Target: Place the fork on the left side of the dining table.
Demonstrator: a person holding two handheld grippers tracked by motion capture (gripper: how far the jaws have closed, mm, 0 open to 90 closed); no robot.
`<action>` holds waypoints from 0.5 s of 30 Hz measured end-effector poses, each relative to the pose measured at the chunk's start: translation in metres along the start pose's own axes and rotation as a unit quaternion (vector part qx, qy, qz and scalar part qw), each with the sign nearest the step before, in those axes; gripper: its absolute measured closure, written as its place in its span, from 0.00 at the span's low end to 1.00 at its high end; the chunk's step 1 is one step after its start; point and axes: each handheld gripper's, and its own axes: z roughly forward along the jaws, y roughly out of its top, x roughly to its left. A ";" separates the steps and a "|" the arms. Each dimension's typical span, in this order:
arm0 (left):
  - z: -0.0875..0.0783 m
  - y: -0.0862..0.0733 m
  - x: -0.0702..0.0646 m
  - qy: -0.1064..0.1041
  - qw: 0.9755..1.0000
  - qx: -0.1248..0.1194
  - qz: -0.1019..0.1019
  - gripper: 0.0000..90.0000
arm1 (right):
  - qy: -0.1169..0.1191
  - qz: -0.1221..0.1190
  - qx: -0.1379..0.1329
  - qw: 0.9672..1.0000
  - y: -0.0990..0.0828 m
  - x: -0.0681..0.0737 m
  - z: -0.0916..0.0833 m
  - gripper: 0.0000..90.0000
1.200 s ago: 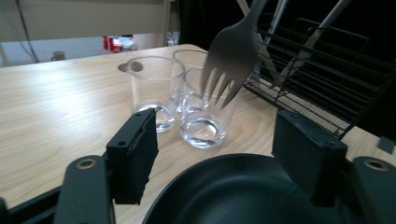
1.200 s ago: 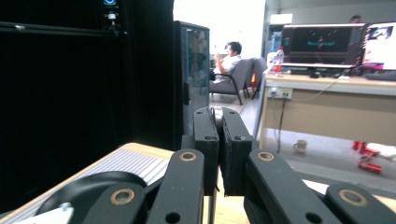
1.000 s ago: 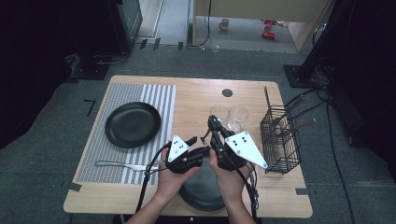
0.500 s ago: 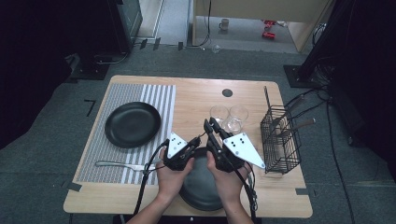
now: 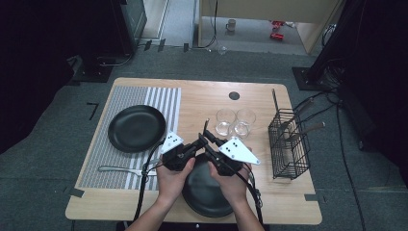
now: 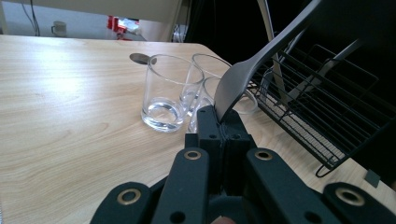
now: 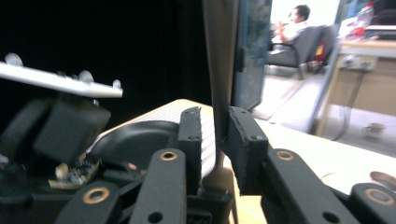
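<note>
Both grippers meet above a black plate (image 5: 204, 195) at the table's front middle. A dark metal spoon (image 6: 240, 77) stands between them. My left gripper (image 6: 219, 125) is shut on the tip of its bowl, and the handle rises up to the right. In the high view the left gripper (image 5: 196, 144) sits just left of the right gripper (image 5: 210, 137). The spoon handle (image 7: 219, 56) stands upright between the jaws of my right gripper (image 7: 215, 128). Those jaws have just been opening, and a gap shows beside the handle.
A second black plate (image 5: 136, 127) lies on a striped mat (image 5: 166, 96) at the left, with a fork (image 5: 120, 169) in front of it. Three clear glasses (image 5: 224, 120) stand mid-table. A black wire basket (image 5: 288, 144) with utensils stands at the right.
The right gripper has sunk a little toward the front plate. The left gripper has closed on the spoon's bowl end, and both hands stay together over the plate.
</note>
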 end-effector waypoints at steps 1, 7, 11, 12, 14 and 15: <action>-0.001 0.000 0.000 -0.001 1.000 -0.001 -0.001 1.00 | 0.002 0.003 0.003 1.000 -0.002 -0.001 0.001 0.88; -0.001 0.000 -0.001 -0.015 1.000 0.003 0.004 1.00 | 0.018 0.019 0.004 1.000 -0.014 -0.009 0.008 0.89; 0.000 -0.002 -0.001 -0.015 1.000 0.010 0.002 1.00 | 0.018 0.013 -0.001 1.000 -0.017 -0.009 0.008 0.95; 0.000 -0.003 -0.001 -0.016 1.000 0.010 0.001 1.00 | 0.012 0.004 0.001 1.000 -0.017 -0.008 0.008 0.96; 0.001 -0.004 0.000 -0.022 1.000 0.009 -0.005 1.00 | 0.006 -0.005 0.006 1.000 -0.017 -0.007 0.007 0.96; 0.002 -0.004 0.000 -0.023 1.000 0.010 -0.006 1.00 | 0.003 -0.005 0.007 1.000 -0.017 -0.007 0.007 0.96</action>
